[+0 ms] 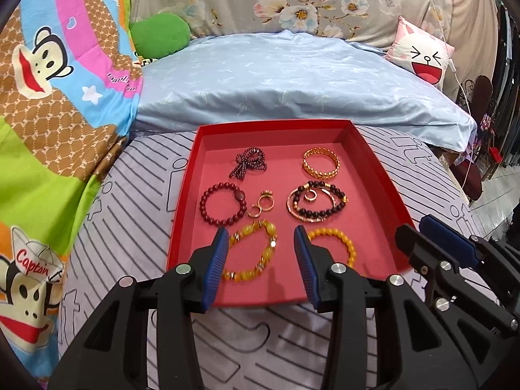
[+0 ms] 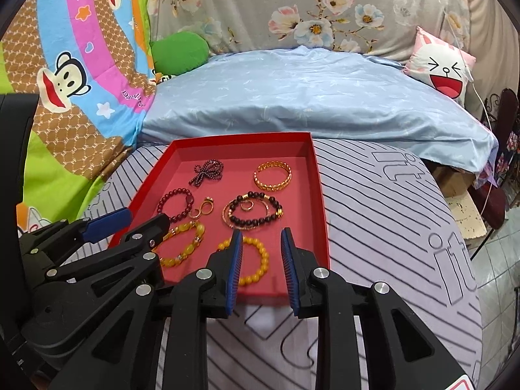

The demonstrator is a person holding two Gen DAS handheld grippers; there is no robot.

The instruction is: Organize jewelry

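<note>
Red card tray (image 1: pixel 373 162) on a striped bedsheet (image 1: pixel 136 201), shallow walls all round. Jewelry laid out inside: dark bead bow (image 1: pixel 248 162) at 11 o'clock, gold bangle (image 1: pixel 321 164) at 1, maroon bead bracelet (image 1: pixel 222 203) at 9 with gold rings (image 1: pixel 261 204) touching beside it, dark bead-and-chain cluster (image 1: pixel 317 204) at 3, amber chunk bracelet (image 1: pixel 252 253) at 7, yellow bead bracelet (image 1: pixel 338 247) at 5.

Left gripper (image 1: pixel 260 243) wide, empty, over the amber bracelet. Right gripper (image 2: pixel 261 243) at medium gap, empty, over the yellow bracelet.

Risks, as I judge: rings are small and touching, so a pinch may take two; the chain cluster could drag out tangled; soft bedding may let the tray tip under pressure.

Room: grippers near each other at 6 o'clock, collision likely. Open sheet at 3 o'clock outside the tray wall.
</note>
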